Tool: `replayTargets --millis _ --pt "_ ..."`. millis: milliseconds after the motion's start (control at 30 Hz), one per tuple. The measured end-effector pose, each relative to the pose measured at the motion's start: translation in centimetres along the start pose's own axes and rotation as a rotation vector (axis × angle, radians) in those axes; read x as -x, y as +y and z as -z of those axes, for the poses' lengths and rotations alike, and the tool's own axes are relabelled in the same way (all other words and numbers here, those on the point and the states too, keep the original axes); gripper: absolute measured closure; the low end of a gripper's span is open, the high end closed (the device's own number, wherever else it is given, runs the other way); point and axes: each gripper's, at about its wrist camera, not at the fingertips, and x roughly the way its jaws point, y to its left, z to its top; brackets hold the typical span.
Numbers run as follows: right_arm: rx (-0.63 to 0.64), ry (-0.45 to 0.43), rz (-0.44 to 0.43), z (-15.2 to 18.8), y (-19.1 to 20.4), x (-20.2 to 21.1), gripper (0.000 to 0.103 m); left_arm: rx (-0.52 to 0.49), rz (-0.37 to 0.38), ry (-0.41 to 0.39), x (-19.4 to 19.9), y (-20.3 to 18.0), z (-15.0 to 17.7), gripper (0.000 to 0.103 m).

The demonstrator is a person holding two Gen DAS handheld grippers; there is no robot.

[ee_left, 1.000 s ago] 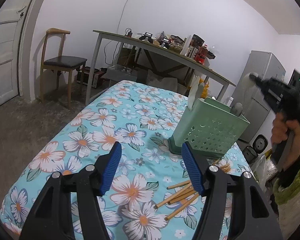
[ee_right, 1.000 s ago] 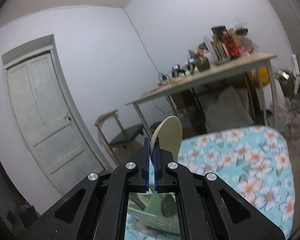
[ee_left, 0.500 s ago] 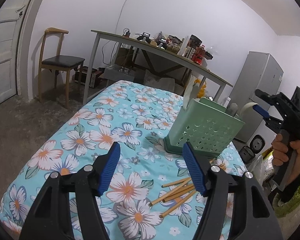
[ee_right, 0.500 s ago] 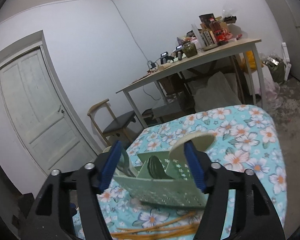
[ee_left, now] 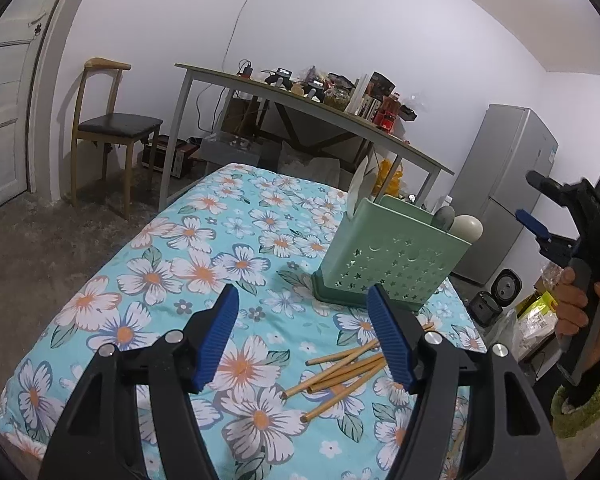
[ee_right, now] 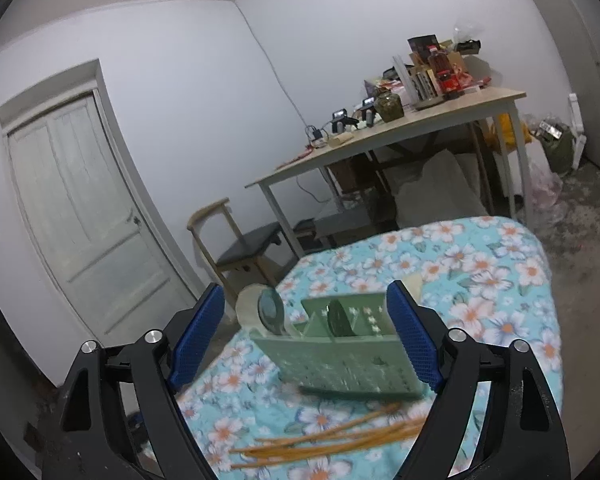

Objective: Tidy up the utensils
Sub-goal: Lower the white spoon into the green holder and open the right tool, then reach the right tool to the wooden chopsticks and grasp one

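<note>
Bamboo chopsticks (ee_left: 342, 368): loose bundle lying flat on floral cloth (ee_left: 188, 248) in front of green utensil caddy (ee_left: 392, 268), long axes approx. parallel. Left gripper (ee_left: 304, 340): jaws apart, nothing btwn. Right gripper (ee_right: 306, 336): jaws opening, empty.

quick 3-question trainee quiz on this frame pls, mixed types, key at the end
1. True or false: the wooden chopsticks already stand in the green utensil holder.
2. Multiple choice: what is between the right gripper's jaws? A) a spoon B) a chopstick C) nothing
3. Fill in: the holder stands on a ______-patterned cloth.

Key
1. False. They lie loose on the cloth in front of the holder.
2. C. Its jaws are opening, with nothing gripped; the cream spoon sits in the holder.
3. Flower.
</note>
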Motion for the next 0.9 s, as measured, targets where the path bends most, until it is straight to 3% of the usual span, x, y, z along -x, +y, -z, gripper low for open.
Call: replayTargets --millis 100,233,433,567,733,900 --pt "0.009 0.028 0.052 1.6 0.1 1.9 0.012 -0.002 0.001 0.020 -0.1 0.0 0.3 0.038" --pt "-0.006 0.111 0.206 5.5 -0.4 4.8 0.008 -0.006 0.031 0.049 -0.3 -0.1 1.1 0.038" --pt "0.092 0.315 0.544 12.8 -0.5 5.9 0.008 -0.014 0.077 0.113 -0.9 -0.4 2.6 0.038" --pt "0.149 0.393 0.728 16.0 -0.8 5.3 0.008 -0.038 0.095 0.143 -0.9 -1.0 3.4 0.037" --pt "0.194 0.351 0.885 16.3 -1.3 5.8 0.008 -0.044 0.101 0.149 -0.2 -0.8 4.0 0.036" --pt "0.335 0.159 0.995 15.4 0.1 7.4 0.008 -0.030 0.100 0.140 0.3 -0.4 4.0 0.036"
